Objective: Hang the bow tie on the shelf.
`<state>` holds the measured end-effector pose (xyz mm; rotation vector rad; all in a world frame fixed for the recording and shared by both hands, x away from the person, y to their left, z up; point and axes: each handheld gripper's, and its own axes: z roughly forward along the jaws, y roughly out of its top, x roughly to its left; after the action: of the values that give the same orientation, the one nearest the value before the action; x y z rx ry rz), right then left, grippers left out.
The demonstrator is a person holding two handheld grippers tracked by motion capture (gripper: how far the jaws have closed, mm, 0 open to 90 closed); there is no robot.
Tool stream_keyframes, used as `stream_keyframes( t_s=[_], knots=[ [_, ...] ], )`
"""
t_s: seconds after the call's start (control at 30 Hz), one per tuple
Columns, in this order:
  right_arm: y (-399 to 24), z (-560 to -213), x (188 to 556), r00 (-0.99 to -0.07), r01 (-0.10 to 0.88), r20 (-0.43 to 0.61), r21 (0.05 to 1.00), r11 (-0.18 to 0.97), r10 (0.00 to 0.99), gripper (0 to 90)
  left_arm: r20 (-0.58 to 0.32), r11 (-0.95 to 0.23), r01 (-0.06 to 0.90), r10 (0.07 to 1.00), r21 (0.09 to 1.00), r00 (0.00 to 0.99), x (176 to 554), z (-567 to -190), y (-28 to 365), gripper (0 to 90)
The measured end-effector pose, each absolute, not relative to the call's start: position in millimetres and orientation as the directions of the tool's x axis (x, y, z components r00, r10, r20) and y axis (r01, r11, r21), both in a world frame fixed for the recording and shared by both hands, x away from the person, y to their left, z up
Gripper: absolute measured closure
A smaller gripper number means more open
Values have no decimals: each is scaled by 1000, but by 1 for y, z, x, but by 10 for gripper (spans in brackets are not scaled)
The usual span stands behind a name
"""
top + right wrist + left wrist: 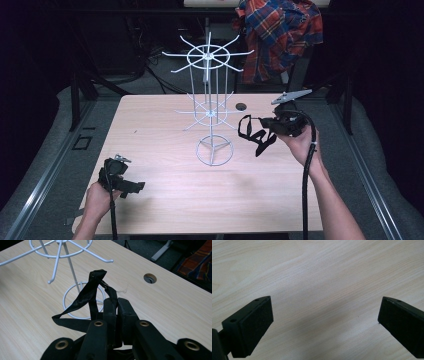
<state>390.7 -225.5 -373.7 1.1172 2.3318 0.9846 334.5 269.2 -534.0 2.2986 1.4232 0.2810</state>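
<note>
my right gripper (270,131) was out over the right half of the table (165,200), lifted off the wood, its jaws pinched tight on a black strap (254,134). in the right gripper view the strap (87,295) ran up between the two closed jaws, rose into a folded peak above them and dropped away in a twisted loop to the left. from the high view the loose loops hung off the gripper's left end, just right of the rack (212,100) and apart from it, nothing touching the table.

the rack was white wire, upright near the middle of the table toward the far side: a ring base, a thin post, and two tiers of radiating hooks, the upper tier wider. in the right gripper view its base ring (82,300) sat just behind the strap, with a lower hook (53,275) hanging at the left.

my left gripper (131,187) sat low at the near left, held in the left hand (97,200). its own view showed the jaws spread wide over bare wood (322,277) (nothing between them).

a round hole (241,106) was in the table beyond the rack, and a plaid shirt (280,32) hung past the far edge.
</note>
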Motion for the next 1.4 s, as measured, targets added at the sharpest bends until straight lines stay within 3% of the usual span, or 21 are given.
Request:
stream_keyframes(
  t_s=[1.4],
  knots=[
    [-225, -382, 439, -564, 534, 28, 774, 339, 825, 853, -50, -393, 805, 886, 444, 461, 335, -535, 268, 0]
  ],
)
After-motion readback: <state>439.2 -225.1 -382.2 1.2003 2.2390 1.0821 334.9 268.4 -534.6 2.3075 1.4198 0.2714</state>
